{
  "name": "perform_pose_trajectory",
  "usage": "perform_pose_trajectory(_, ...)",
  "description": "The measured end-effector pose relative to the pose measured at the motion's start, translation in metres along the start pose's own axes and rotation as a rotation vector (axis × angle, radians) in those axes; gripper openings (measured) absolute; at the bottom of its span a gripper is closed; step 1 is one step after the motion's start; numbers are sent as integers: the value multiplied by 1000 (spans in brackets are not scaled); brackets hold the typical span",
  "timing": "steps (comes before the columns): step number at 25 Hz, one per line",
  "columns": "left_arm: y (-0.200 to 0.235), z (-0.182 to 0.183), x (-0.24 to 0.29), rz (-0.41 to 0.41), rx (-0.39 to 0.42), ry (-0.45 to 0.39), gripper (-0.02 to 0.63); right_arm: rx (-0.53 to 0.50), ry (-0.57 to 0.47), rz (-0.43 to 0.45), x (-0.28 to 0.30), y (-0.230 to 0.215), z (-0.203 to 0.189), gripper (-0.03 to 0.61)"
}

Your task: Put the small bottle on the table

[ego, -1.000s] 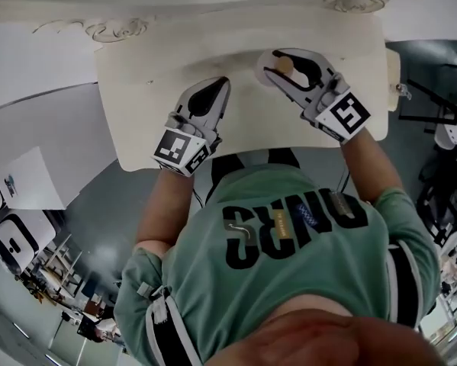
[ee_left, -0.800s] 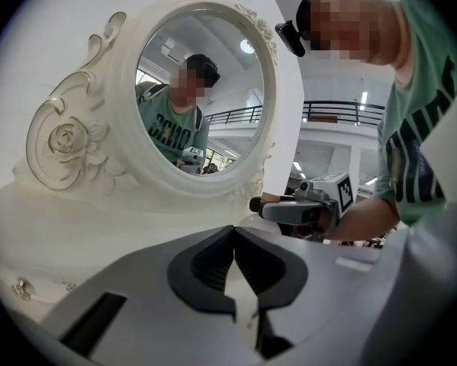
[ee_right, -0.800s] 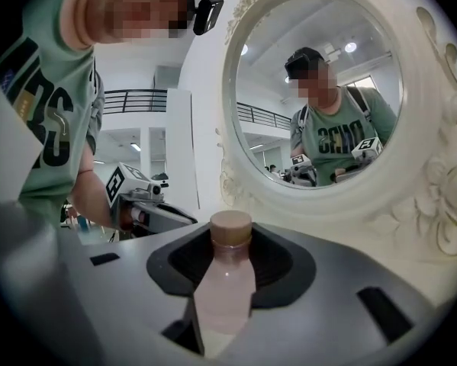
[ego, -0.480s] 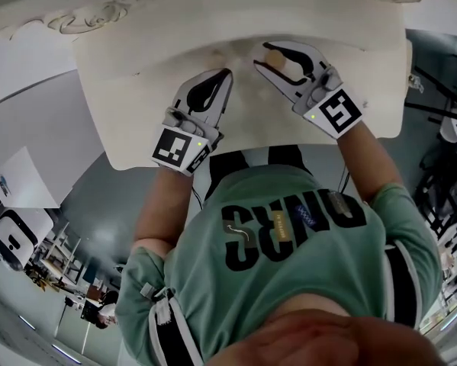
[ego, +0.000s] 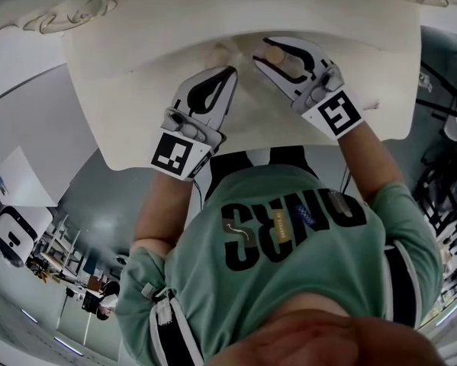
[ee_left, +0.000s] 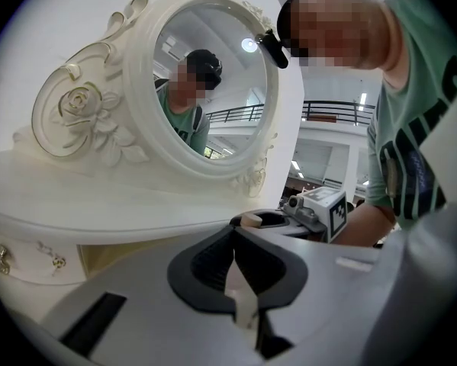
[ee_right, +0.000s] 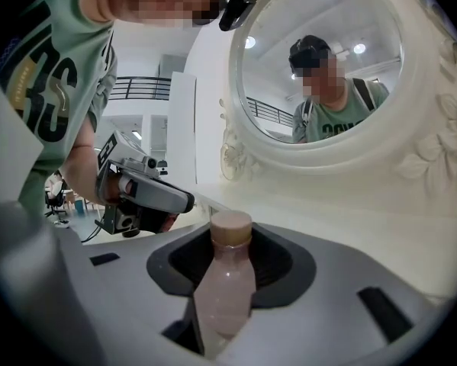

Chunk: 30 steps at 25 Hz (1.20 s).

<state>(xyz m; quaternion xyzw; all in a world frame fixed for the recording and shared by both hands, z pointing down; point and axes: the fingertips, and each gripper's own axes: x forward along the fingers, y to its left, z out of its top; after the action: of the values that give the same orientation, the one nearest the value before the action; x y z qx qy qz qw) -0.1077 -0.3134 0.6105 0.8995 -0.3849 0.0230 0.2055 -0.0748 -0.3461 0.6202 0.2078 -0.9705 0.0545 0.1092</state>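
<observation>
Now the right gripper (ego: 263, 50), jaws clamped on the small bottle (ee_right: 226, 280), has edged further over the cream tabletop (ego: 136, 90) at upper centre, so set-down seems close, though contact is unclear, while the left gripper (ego: 228, 73) keeps its jaws together, empty.

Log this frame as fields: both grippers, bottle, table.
left gripper: jaws together, nothing between them, over the table's front part
right gripper: jaws clamped on the small bottle
small bottle: pale pink, tan cap, cap end pointing out past the jaw tips
table: white dressing table with a carved oval mirror at the back
placement: bottle is over the tabletop, gripped; contact with the top cannot be told
</observation>
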Motion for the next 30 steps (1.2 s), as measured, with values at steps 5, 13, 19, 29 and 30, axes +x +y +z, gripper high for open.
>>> perform_pose_trajectory(5,1,-1,-1,-5,1,-29,11,-10,15,-10,1,-2,-14,126)
perform_pose_trajectory(13,1,-10,-1,2,8,-10,11,-35,-17,-5,3,-1,-24,127)
perform_pose_trajectory(19,-4,-4,-7,5,11,-7,11,-33,-38,-21,1,0,-13,171)
perform_pose_trajectory(29,-21,39,-24,13,55,-35,11,-53,-97,-26,-20,4,51,186)
perform_pose_trajectory(30,-23,45,-26,14,62,-38,11,-53,-101,-27,-23,4,58,186)
